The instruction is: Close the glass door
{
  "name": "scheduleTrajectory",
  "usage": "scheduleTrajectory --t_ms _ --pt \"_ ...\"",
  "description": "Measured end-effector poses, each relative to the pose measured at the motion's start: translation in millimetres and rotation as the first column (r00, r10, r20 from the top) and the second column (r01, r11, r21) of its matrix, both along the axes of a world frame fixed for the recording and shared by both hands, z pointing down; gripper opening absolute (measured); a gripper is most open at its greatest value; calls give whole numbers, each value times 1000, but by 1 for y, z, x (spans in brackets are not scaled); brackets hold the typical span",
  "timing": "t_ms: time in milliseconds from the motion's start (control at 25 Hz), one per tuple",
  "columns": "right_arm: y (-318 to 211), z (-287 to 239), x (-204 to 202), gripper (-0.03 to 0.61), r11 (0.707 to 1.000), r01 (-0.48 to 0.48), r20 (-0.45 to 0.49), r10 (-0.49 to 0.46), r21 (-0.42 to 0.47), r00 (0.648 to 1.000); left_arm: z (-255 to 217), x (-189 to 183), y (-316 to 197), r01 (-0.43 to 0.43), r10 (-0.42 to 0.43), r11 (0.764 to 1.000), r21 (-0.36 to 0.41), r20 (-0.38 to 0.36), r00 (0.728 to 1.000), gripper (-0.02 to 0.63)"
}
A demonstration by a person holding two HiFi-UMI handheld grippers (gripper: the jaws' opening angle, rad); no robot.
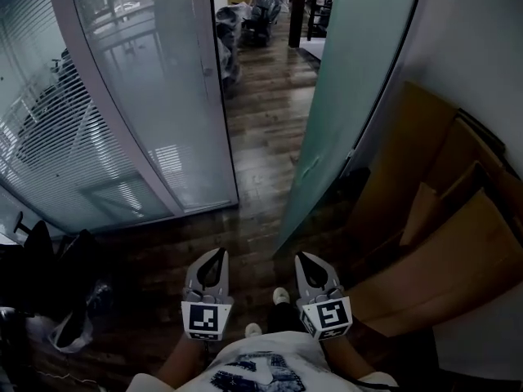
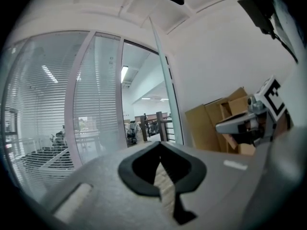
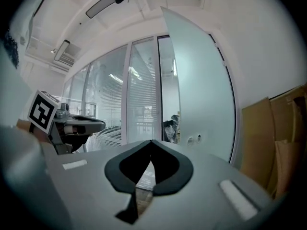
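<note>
Grey left gripper (image 1: 219,258) and right gripper (image 1: 304,261) sit low, side by side, close to the person. Both have their jaws pressed together, hold nothing and touch nothing. Frosted glass door (image 1: 359,80) stands open just ahead on the right, swung in toward the wall, with its free edge nearest the right gripper. Likely best move: put the closed tips on the door face out by the free edge near the small round fittings (image 3: 194,139), not at the hinge side. Then swing it slowly across the gap to the partition frame (image 1: 214,96), since it's glass, so no slamming. Containers: black bag (image 1: 73,309) on the wood floor (image 1: 261,137) at near left, contents hidden. Flattened cardboard boxes (image 1: 441,219) lean on the right wall behind the door, seemingly empty. Wrapped items (image 1: 263,8) lie beyond the doorway, too far to make out.
</note>
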State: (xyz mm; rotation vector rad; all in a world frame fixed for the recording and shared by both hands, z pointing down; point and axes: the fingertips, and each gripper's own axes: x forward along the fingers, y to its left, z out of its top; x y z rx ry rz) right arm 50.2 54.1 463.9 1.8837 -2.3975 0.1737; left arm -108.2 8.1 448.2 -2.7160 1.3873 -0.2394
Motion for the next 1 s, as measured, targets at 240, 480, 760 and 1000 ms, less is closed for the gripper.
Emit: scheduleTrajectory --t_ms 240,480,760,1000 --pt "-56 0 34 8 999 32 13 -32 8 999 -1 27 -51 32 -32 999 -2 9 999 3" --pt "-100 5 69 9 998 60 29 -60 4 998 -1 58 -87 56 -56 998 -2 11 998 3" --pt "-138 25 93 203 989 133 59 -129 -66 990 4 82 -115 77 -77 997 -14 25 997 3" --pt "-165 44 118 241 993 108 -1 -108 -52 994 9 90 -129 96 -95 995 -29 35 995 3"
